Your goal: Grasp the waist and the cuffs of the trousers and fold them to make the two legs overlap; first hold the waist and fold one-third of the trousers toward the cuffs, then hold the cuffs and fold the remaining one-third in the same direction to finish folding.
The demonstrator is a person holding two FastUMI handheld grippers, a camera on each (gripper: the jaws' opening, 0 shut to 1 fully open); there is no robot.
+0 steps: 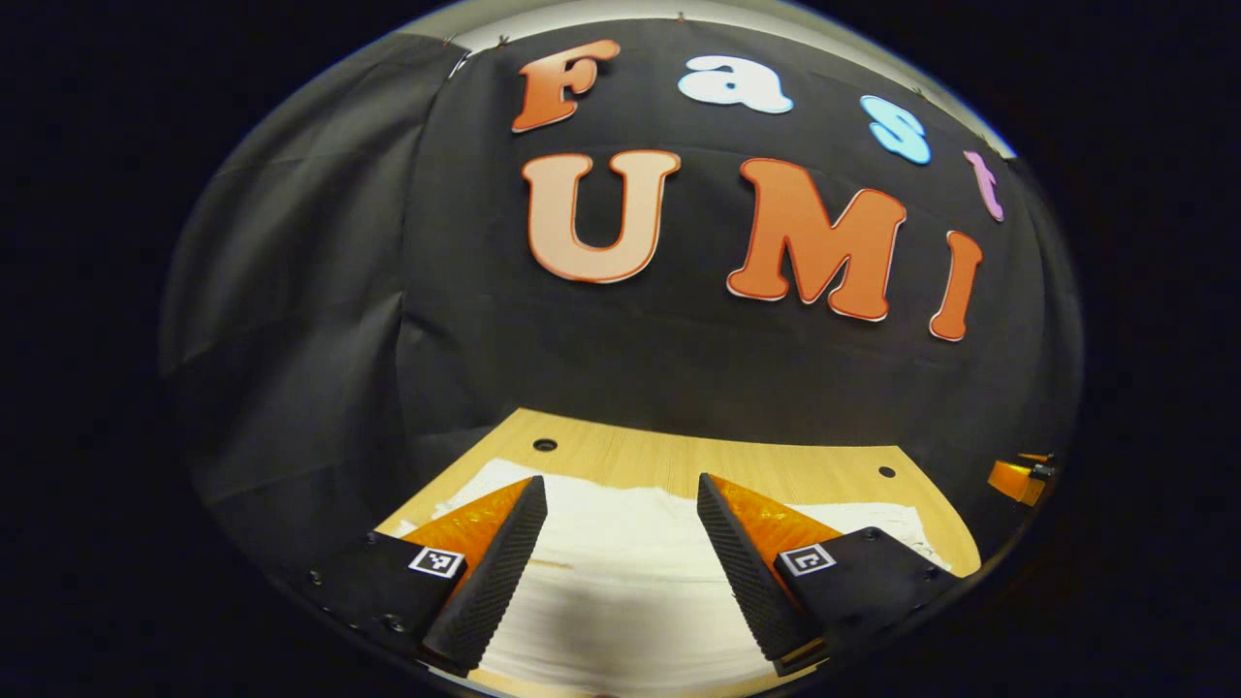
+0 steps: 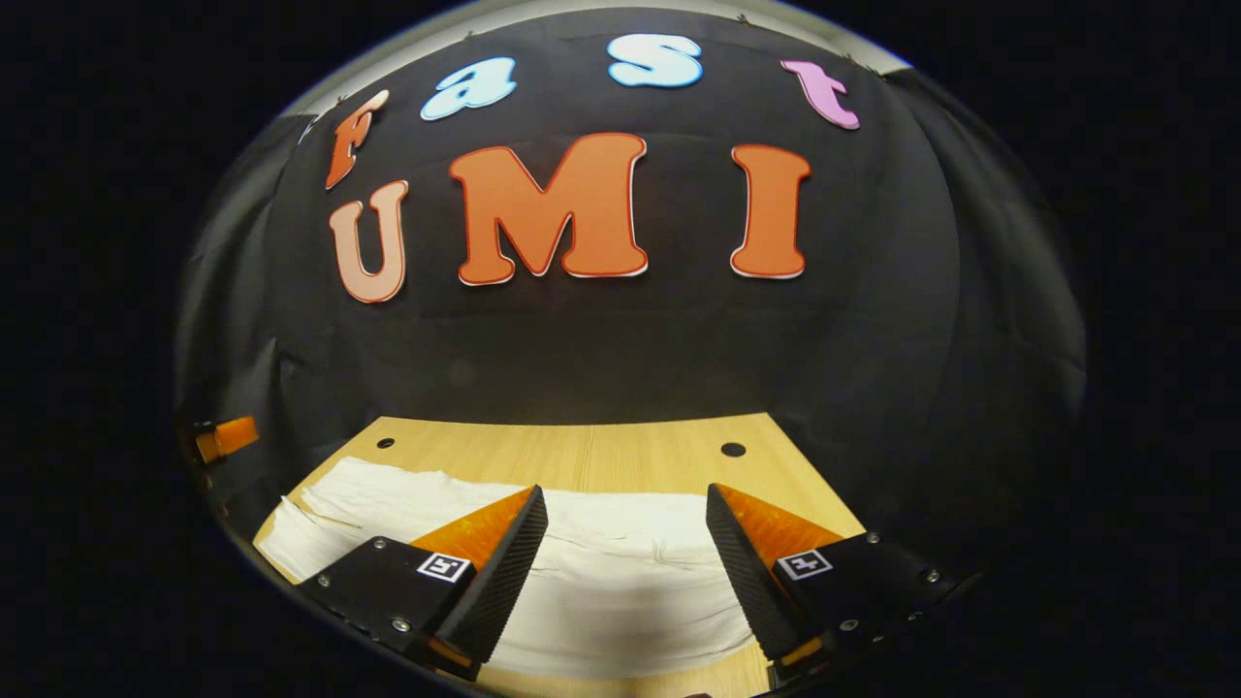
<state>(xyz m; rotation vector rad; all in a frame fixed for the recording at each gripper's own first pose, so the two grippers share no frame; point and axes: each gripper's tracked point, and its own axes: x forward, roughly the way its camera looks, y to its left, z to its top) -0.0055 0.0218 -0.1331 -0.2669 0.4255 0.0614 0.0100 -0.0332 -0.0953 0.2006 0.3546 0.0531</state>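
White trousers (image 1: 620,582) spread beneath us on the wooden table (image 1: 737,460), lying flat across its near half and reaching from one view into the other. We hold our left tongs (image 1: 620,509) and right tongs (image 2: 625,519) spread wide above the cloth, pinching nothing. We judge the job barely begun: the first fold, laying one leg over the other, awaits. Next we must lower both tongs to waist and cuffs, though we cannot tell which end is which.

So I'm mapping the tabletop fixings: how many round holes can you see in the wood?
2 in each view: in the right claw view one hole far left, another far right, both beyond the trousers. Cloth may hide more.
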